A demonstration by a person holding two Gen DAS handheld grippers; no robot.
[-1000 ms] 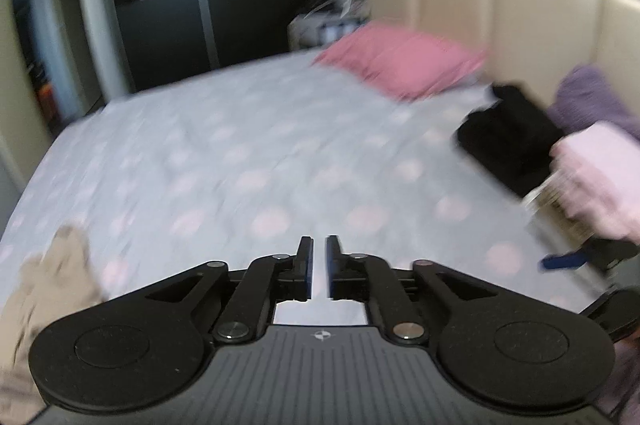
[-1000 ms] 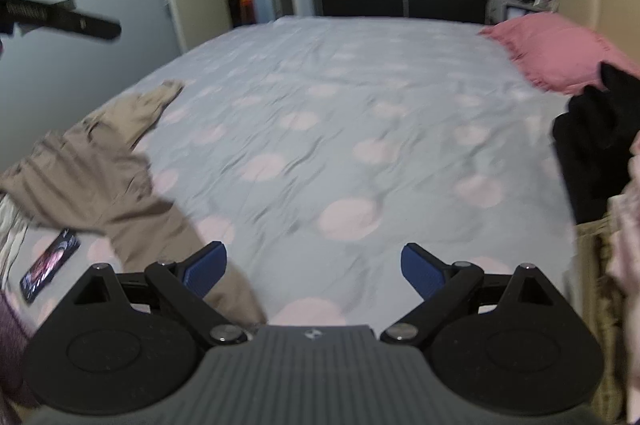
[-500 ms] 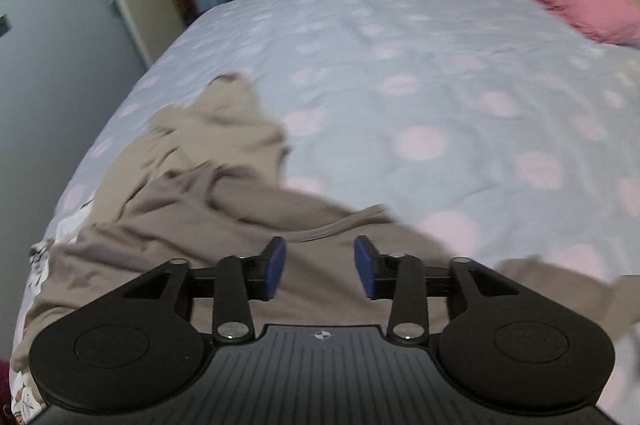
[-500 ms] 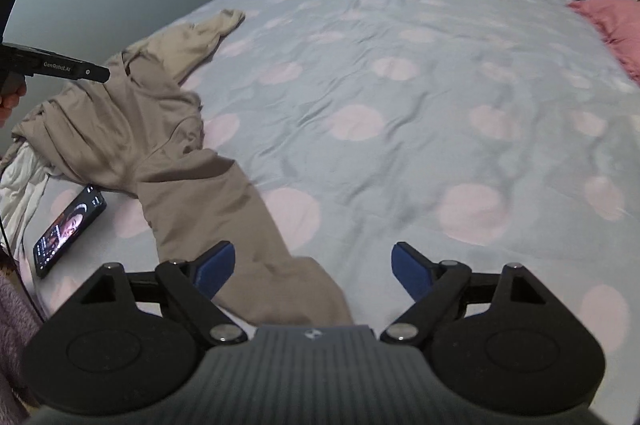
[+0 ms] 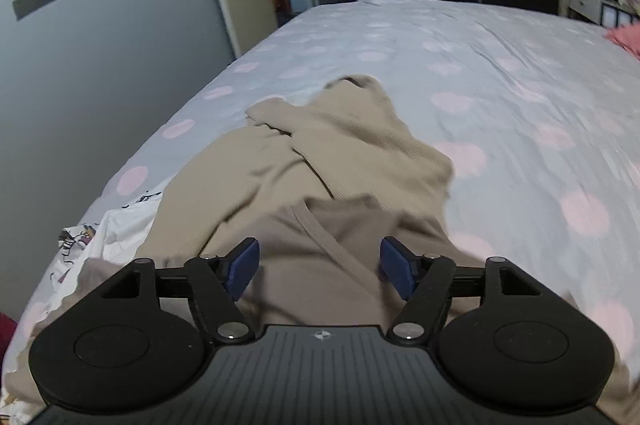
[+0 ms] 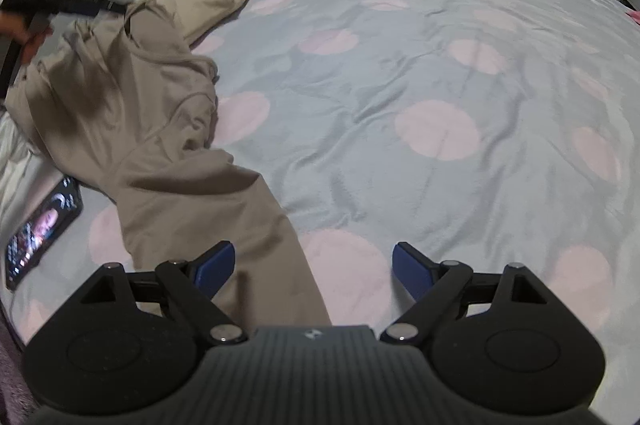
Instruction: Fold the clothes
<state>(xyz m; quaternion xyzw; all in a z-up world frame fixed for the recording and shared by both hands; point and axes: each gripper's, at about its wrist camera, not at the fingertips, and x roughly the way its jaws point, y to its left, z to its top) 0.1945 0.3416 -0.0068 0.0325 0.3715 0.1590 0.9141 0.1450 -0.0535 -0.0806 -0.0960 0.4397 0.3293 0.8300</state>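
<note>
A beige garment (image 6: 152,129) is lying on a grey bedsheet (image 6: 400,73) showing pale pink dots. Blue pads (image 5: 400,271) are tipping black claws, and something pink, perhaps a pillow (image 5: 626,39), is showing.

Matt ribbed beige cloth garment (image 5: 352,145) on soft creased cotton bedsheet (image 6: 400,73).

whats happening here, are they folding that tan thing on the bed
Not yet. A person holds a gripper in each hand over a bed with a pink-dotted sheet. A crumpled beige garment lies unfolded near the bed's edge, with a phone beside it. The left gripper hangs above the garment's neckline, its jaws opening with nothing pinched. The right gripper is open over the garment's lower end. Neither grips the cloth.
</note>
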